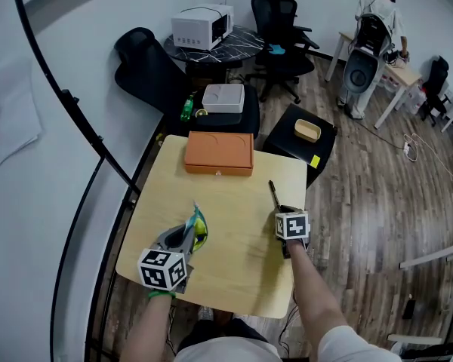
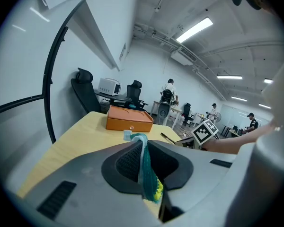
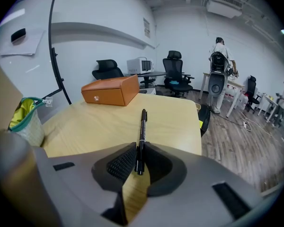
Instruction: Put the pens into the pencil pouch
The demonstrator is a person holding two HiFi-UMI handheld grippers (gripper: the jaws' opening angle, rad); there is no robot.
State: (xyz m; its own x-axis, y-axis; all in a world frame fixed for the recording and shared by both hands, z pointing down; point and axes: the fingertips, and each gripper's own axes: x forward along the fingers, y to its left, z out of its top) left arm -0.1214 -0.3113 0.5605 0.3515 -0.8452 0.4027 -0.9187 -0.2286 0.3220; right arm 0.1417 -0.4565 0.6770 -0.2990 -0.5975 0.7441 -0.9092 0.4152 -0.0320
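A black pen (image 1: 272, 193) lies on the pale wooden table (image 1: 234, 270) near its right edge, pointing away from me. My right gripper (image 1: 285, 213) is down at the pen's near end. In the right gripper view its jaws stand shut on the pen (image 3: 142, 129), which runs forward from between the pads. My left gripper (image 1: 187, 236) holds the pencil pouch (image 1: 196, 228) upright at the table's front left. Its jaws are shut on the teal zipper edge of the pouch (image 2: 144, 167), which shows yellow-green inside. The pouch (image 3: 26, 115) also shows at the left of the right gripper view.
An orange box (image 1: 219, 153) sits at the table's far edge. Behind the table are black stools, office chairs and a white microwave (image 1: 202, 26). A person (image 1: 377, 13) stands at a desk far right. The table's right edge drops to wooden floor.
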